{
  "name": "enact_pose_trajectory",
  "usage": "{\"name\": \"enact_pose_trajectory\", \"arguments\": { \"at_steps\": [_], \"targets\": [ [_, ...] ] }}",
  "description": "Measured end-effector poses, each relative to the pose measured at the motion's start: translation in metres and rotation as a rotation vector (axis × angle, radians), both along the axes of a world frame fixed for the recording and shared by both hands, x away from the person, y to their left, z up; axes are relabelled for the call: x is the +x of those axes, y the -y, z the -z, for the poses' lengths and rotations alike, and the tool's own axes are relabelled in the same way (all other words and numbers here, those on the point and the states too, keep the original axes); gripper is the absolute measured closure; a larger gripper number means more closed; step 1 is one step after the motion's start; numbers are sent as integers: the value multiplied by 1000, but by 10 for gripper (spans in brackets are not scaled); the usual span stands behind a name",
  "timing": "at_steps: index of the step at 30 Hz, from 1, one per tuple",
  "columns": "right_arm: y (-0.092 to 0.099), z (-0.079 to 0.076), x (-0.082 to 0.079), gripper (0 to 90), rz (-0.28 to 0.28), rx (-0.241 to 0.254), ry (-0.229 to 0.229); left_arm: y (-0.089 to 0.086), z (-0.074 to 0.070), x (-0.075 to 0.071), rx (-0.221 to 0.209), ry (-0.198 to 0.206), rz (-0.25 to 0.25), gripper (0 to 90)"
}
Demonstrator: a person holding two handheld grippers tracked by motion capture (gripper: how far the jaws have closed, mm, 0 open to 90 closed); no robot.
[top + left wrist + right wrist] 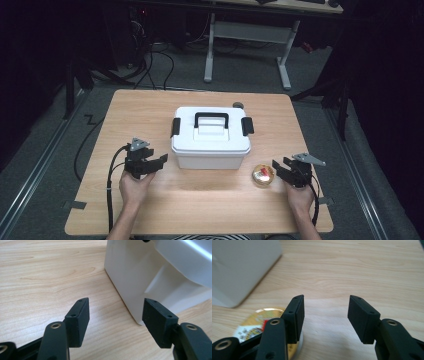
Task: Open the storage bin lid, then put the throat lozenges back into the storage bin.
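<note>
A white plastic box (211, 137) with a black handle and two black side latches stands shut in the middle of the wooden table (140, 107). My left gripper (159, 161) hovers open just off the box's front left corner; in the left gripper view (116, 301) the box's corner (150, 275) lies ahead between the jaws, untouched. A small round gold tin (263, 175) with a red label lies in front of the box's right corner. My right gripper (280, 167) stands open beside that tin, on its right. In the right gripper view (327, 298) the tin (253, 326) sits under the left jaw, with bare wood between the jaws.
A small dark round object (238, 105) sits behind the box near the table's far edge. A white desk frame (247, 37) stands on the floor beyond the table. Cables trail off the table's left side (85, 150).
</note>
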State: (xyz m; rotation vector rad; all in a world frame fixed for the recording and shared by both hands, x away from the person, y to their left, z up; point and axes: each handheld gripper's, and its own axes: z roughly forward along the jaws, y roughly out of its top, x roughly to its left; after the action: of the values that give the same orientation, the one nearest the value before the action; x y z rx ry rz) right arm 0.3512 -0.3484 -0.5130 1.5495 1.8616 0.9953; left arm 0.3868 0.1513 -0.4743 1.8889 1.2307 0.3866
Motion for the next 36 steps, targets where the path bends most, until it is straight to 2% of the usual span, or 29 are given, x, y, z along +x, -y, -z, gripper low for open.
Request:
{"name": "enact_pose_trajectory", "arguments": {
  "at_steps": [4,7,9,10,13,18,22,28,36],
  "targets": [
    [8,6,-3,478,41,-9,-9,-3,-2,-9,-10,12,5,390],
    [11,10,-2,487,60,-9,-42,-2,-5,-12,-7,13,1,390],
    [11,15,-1,497,75,-45,-64,-1,-8,-15,-18,12,3,390],
    [10,16,-1,503,86,-59,-90,0,-10,-16,-26,15,5,390],
    [11,16,-1,497,91,-60,-91,3,-19,-19,-32,31,16,387],
    [14,16,-1,469,78,-26,-95,6,-37,-23,-58,59,33,381],
    [12,16,-1,453,74,-50,-93,8,-49,-24,-64,75,38,379],
    [11,16,-1,451,71,-57,-92,11,-61,-19,-75,74,41,383],
    [11,16,-1,447,71,-56,-93,24,-82,-7,-53,86,77,385]
  ]
}}
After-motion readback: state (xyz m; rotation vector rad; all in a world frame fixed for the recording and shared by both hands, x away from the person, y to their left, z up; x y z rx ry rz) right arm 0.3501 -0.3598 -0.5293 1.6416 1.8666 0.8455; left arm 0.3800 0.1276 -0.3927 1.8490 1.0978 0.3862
